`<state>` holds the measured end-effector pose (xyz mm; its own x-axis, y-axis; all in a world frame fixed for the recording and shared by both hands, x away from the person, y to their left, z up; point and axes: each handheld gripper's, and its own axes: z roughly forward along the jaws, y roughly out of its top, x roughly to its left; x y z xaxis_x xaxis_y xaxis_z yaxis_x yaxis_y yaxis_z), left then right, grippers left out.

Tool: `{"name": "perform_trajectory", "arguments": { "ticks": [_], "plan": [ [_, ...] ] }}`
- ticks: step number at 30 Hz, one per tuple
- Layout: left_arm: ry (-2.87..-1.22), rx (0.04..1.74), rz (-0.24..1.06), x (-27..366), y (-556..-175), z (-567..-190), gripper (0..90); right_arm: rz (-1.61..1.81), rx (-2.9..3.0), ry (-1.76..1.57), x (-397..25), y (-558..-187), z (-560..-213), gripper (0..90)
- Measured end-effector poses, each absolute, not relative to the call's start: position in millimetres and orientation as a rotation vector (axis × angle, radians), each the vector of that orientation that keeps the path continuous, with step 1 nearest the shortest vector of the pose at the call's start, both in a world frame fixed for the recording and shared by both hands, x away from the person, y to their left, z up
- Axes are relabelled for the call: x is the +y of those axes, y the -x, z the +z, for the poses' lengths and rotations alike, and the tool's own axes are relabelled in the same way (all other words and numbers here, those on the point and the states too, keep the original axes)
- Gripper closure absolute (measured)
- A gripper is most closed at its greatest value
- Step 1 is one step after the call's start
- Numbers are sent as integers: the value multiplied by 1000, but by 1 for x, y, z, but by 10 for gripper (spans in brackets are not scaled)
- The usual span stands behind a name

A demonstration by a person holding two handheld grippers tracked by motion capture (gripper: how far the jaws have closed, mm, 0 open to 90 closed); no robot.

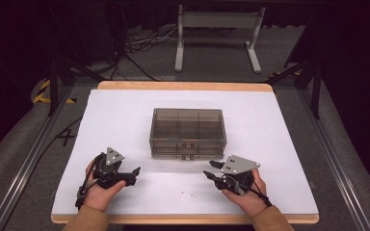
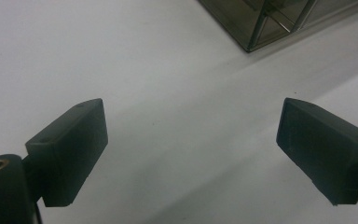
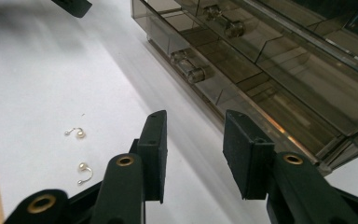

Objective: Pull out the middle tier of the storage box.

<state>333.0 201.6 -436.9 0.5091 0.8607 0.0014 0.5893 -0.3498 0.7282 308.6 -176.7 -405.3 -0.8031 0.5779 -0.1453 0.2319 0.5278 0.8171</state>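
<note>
**Both tongs empty in front of the drawer box**

A table (image 1: 125,103) covered in white carries a smoky clear box (image 1: 188,132) near its middle. The box has two shallow drawers stacked at its front, each with a small clear knob; the lower knob (image 3: 189,66) and the upper knob (image 3: 223,22) show plainly in the right gripper view, and both drawers look pushed in.

The left gripper (image 1: 136,172) rests near the person's edge, left of and nearer than the box, well apart from it. Its jaws stand wide with bare white cover between them, and one corner of the box (image 2: 279,23) lies ahead and to the side in its own view.

The right gripper (image 1: 212,169) sits just in front of the box's right front corner. Its jaws are parted a moderate way and hold nothing; the drawer fronts run close past them, not touching.

Two pearl earrings (image 3: 80,151) lie on the cover between the grippers, nearer the right one, near the table's front edge; in the high view they are tiny specks (image 1: 189,194).
</note>
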Motion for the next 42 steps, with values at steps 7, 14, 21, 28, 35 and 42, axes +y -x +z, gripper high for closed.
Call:
{"name": "perform_trajectory", "arguments": {
  "ticks": [7,14,21,28,35,42],
  "plan": [
    [-2078,1181,508,202,-333,-437,96,1172,2427,-653,-176,-313,-399,665],
    [-2075,1188,509,201,-334,-438,96,1162,2483,-621,-178,-317,-386,665],
    [-2076,1190,513,201,-334,-439,96,1104,2556,-574,-176,-323,-378,654],
    [-2076,1190,512,201,-334,-439,95,1081,2622,-530,-174,-330,-366,654],
    [-2075,1189,508,201,-334,-439,96,1083,2670,-521,-172,-339,-354,656],
    [-2075,1189,509,201,-334,-439,95,1061,2706,-517,-172,-349,-344,660]
  ]
}}
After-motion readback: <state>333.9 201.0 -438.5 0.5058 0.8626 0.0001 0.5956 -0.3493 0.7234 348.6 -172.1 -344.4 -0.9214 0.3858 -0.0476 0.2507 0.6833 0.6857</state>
